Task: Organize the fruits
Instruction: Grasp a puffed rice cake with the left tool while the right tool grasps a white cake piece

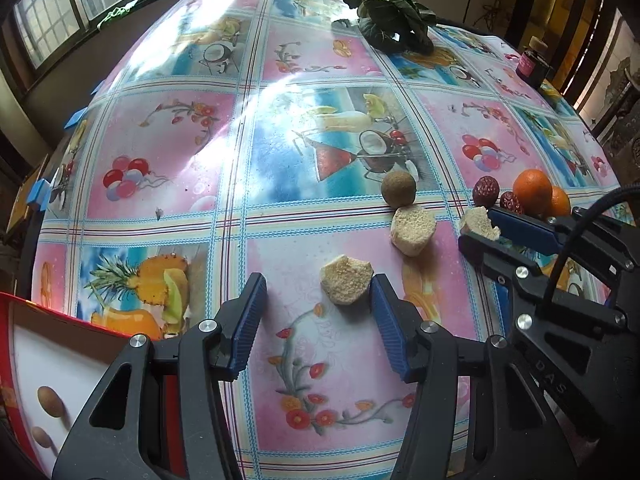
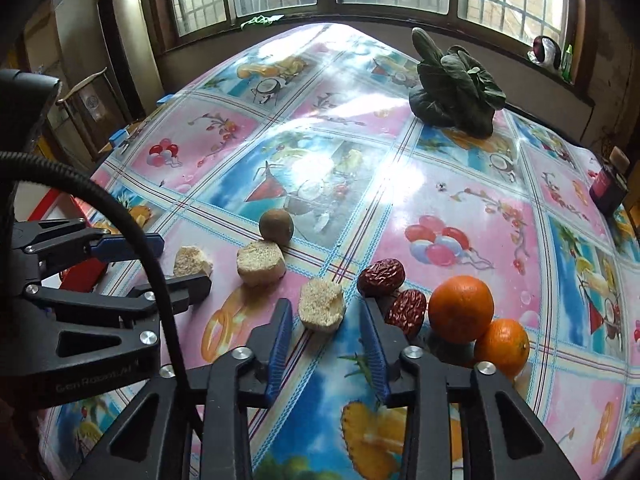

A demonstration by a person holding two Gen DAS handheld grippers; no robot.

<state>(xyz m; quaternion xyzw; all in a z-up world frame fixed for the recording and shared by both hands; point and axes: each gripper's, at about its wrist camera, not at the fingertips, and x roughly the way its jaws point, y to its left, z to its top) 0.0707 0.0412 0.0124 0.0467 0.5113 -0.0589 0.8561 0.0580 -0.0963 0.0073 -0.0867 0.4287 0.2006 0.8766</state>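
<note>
Three beige crumbly chunks lie on the fruit-print tablecloth (image 1: 172,152). The near chunk (image 1: 346,284) sits between the tips of my left gripper (image 1: 319,282), close against the right pad (image 1: 386,320); the jaws stand wide, so it is open. The middle chunk (image 1: 412,230) lies free below a brown round fruit (image 1: 398,188). My right gripper (image 2: 326,304) brackets the third chunk (image 2: 322,308) at its fingertips, with a narrow gap showing on each side. Two red dates (image 2: 380,276) and two oranges (image 2: 460,308) sit just right of it.
A red-rimmed white tray (image 1: 24,360) holding small brown fruits sits at my left gripper's lower left. A leafy green vegetable (image 2: 456,92) lies at the far side of the table. A dark jar (image 2: 606,188) stands near the right edge.
</note>
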